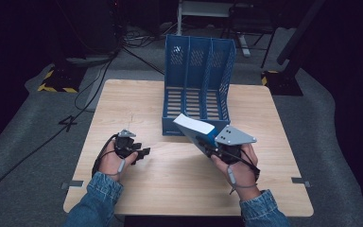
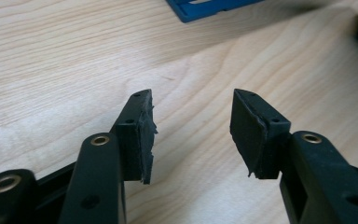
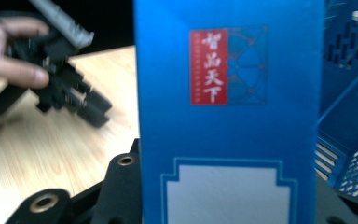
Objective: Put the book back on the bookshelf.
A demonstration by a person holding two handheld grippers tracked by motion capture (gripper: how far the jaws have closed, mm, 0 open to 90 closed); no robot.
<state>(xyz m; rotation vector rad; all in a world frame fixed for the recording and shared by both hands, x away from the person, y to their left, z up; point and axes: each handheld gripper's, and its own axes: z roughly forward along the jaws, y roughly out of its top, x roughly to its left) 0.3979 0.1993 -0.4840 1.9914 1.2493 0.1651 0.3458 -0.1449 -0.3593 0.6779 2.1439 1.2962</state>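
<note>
Wood is under our left gripper (image 1: 144, 152), low over the bare table (image 1: 137, 101). Its jaws are spread, and nothing is between them. Next, in the middle at the back, stands the blue file rack (image 1: 197, 85) with three slots. On the right, our right gripper (image 1: 207, 144) pinches a blue box (image 1: 196, 130) tight. We hold the box tilted up off the table, right in front of the rack.

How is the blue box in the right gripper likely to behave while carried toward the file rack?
The blue box looks stiff: flat faces, straight edges. Its glossy printed face may slip. Held tilted by the right gripper, it might pivot.
</note>
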